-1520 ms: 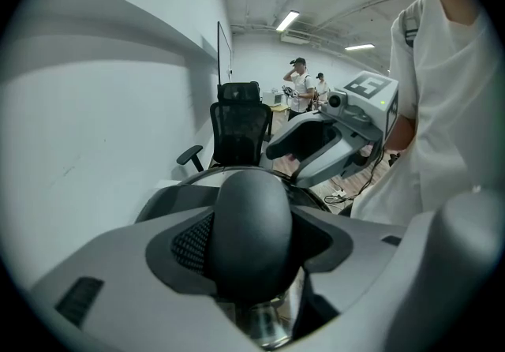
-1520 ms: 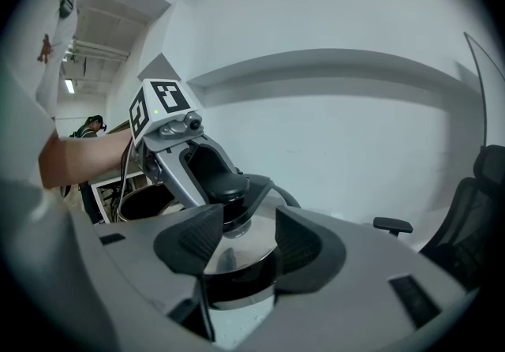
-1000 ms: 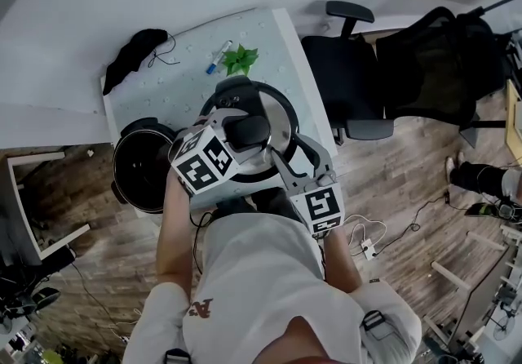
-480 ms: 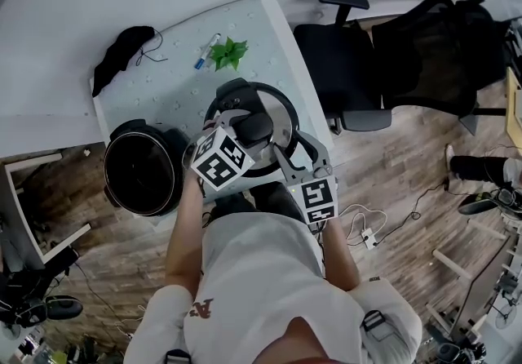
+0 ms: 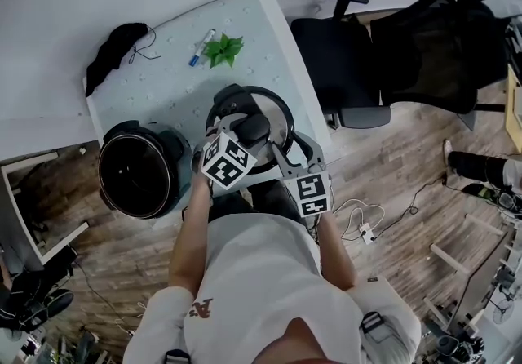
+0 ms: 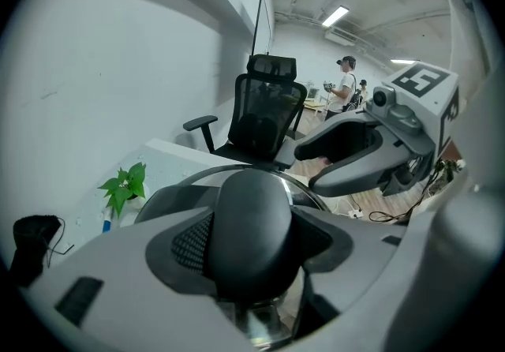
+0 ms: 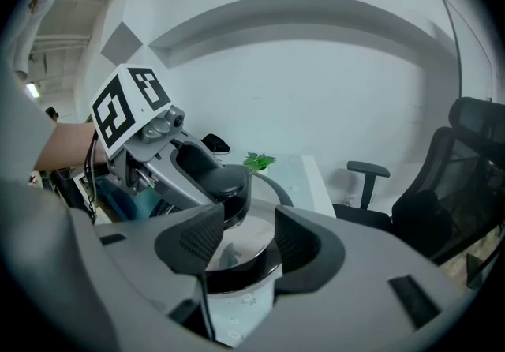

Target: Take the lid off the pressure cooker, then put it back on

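The steel lid (image 5: 276, 113) with a black rim hangs low over the pale table (image 5: 163, 93), right of the open pressure cooker (image 5: 106, 191); I cannot tell whether it rests on the table. My left gripper (image 5: 249, 130) is shut on the lid's black knob (image 6: 252, 224), which fills the space between its jaws. My right gripper (image 5: 287, 144) reaches the lid's near right edge. In the right gripper view its pads (image 7: 197, 236) stand apart, and the lid's rim (image 7: 237, 275) shows in the gap with neither pad touching it.
A small green plant (image 5: 222, 50), a marker pen (image 5: 198, 47) and a black cloth (image 5: 114, 52) lie at the table's far side. A black office chair (image 5: 334, 60) stands right of the table. Cables (image 5: 359, 232) lie on the wooden floor.
Both grippers have sunk toward the table with the lid, which looks smaller and lower now. The left grip on the knob is unchanged.
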A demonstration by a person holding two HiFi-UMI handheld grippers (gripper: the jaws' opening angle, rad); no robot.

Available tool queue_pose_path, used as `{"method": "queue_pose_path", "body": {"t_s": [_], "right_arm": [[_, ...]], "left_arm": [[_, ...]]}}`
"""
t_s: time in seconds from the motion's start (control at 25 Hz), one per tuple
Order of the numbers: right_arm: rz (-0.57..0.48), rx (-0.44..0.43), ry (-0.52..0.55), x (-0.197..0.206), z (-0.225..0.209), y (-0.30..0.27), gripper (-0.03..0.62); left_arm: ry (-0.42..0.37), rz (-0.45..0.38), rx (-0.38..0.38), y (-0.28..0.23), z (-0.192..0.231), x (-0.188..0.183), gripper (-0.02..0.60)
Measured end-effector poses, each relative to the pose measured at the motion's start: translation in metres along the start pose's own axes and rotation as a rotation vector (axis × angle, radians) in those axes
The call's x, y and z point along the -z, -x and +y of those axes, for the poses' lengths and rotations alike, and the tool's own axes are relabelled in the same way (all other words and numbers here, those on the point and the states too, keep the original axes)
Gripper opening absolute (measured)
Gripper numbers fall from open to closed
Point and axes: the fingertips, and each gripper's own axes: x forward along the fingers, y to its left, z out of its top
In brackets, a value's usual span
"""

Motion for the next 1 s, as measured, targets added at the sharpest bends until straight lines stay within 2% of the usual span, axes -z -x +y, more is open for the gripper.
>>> {"method": "queue_pose_path", "body": {"t_s": [0.48, 1.0], "right_arm": [[0.059, 0.005, -0.028, 0.026, 0.004, -0.013, 0.202], [0.113, -0.004, -0.049, 0.056, 0.010, -0.022, 0.202]], "left_arm": [[0.066, -0.045, -0.093, -0.034, 0.008, 0.029, 0.273], [0.084, -0.055, -0.131, -0.056, 0.011, 0.051, 0.275]]}}
